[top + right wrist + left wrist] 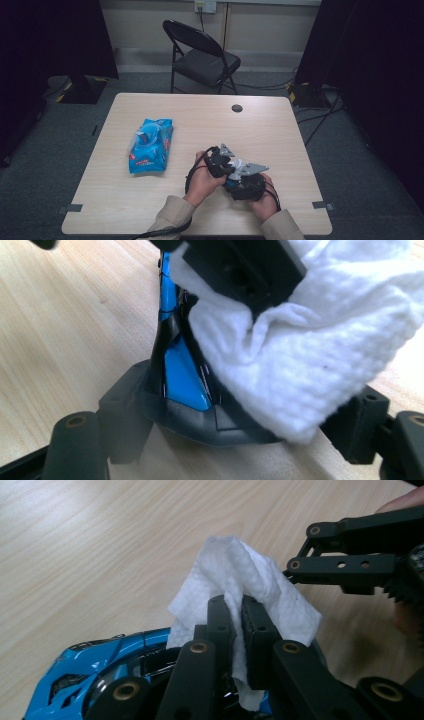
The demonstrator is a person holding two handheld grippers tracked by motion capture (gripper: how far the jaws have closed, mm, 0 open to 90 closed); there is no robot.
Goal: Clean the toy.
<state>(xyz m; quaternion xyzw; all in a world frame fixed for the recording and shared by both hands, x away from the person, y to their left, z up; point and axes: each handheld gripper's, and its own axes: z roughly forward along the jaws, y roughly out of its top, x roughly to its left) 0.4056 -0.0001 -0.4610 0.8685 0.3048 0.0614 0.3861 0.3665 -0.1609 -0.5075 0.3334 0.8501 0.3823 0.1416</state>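
**White wipe pressed to a blue toy car at the near edge of the desk**

White, dimpled wipe [240, 575] is the thing in hand: in the left gripper view the left gripper [239, 617] has its two black fingers [219, 622] drawn together and clamped on a fold of it, the cloth bunching up above the tips and a tail hanging below. Just under the wipe, at the lower left of that view, lies the glossy blue and black body of a toy car [95, 667].

From the right gripper view the same wipe [305, 350] looms large on the right, draped against the car [182, 367], whose blue panel and black end sit between the right gripper's [230, 432] fingers [122, 415]; these stand apart on either side of the car's black end and appear to grip it. This view shows the wipe touching the car, which the left gripper view leaves half hidden behind its own fingers.

Only the high view gives the setting. Both hands meet near the near edge of the pale wooden desk [280, 125], a little right of centre, the left gripper [220, 162] just left of the right gripper [245, 182], with the wipe a small pale patch between them. Well apart to the left lies a blue pack of wipes [150, 145]. Beyond the far edge stands a black folding chair [202, 57] on grey carpet.
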